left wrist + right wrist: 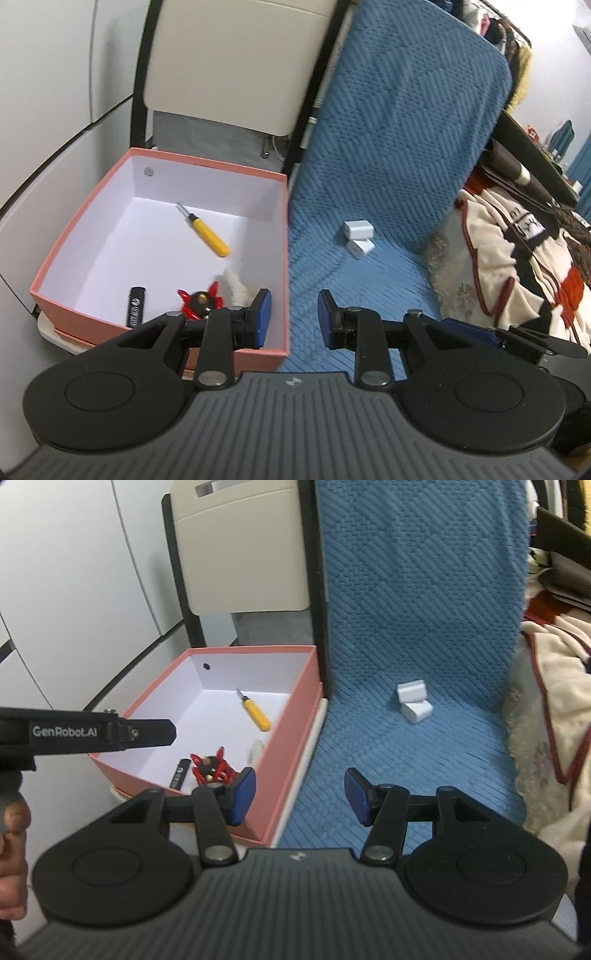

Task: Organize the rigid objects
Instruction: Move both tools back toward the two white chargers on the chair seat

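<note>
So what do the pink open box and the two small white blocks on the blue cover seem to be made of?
Pink open box: likely matte cardboard, judging by its thin flat walls, sharp folded corners and white lining. Two small white blocks: probably smooth hard plastic, with rounded edges and an even sheen; possibly chargers.

A: What's in the pink box (291,709)?
B: A yellow tool (256,716), a red toy (212,770), a black stick (178,774).
A: The right gripper (300,798)?
B: Empty, jaws apart. Two white blocks (413,700) lie on the blue cover (406,609).
</note>
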`<state>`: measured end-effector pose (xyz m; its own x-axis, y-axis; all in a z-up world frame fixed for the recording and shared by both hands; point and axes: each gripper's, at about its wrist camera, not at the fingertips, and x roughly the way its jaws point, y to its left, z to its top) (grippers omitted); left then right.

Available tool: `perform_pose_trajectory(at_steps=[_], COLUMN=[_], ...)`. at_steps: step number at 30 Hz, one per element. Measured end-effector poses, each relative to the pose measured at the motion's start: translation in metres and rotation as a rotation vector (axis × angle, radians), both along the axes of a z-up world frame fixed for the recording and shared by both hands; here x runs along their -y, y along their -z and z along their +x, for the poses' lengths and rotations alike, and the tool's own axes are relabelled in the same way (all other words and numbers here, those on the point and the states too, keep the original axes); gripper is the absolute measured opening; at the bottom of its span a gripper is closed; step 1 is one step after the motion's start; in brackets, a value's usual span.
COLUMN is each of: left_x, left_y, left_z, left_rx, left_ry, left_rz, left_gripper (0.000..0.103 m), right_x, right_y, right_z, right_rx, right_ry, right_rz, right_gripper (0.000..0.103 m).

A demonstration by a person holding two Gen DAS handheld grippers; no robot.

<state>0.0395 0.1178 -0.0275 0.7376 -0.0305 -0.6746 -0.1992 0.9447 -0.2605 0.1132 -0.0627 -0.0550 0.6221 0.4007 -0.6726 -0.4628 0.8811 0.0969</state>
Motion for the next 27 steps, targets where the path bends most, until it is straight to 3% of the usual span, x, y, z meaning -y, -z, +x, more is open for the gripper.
perform_pose_trajectory(at_steps=[7, 17, 27], left_x=[0.038, 0.067, 0.085], left_y=[-0.004, 0.000, 0.027], left_z=[-0.015, -0.031, -0.007], left_rx=[0.032, 0.027, -0.035], left_ry=[0.048, 0.120, 0.166], left_rz=[0.044, 0.014, 0.012], left_gripper=[0.032, 0.032, 0.032], right_x=[0.037, 0.084, 0.108], right_y=[0.000, 0.004, 0.025], right_z=[-0.019, -0.041, -0.035], right_rx=[0.023, 0.044, 0.029], right_ry=[0.049, 0.137, 0.185], right_rz=[-0.007, -0.013, 0.006], right_gripper=[0.056, 0.056, 0.056])
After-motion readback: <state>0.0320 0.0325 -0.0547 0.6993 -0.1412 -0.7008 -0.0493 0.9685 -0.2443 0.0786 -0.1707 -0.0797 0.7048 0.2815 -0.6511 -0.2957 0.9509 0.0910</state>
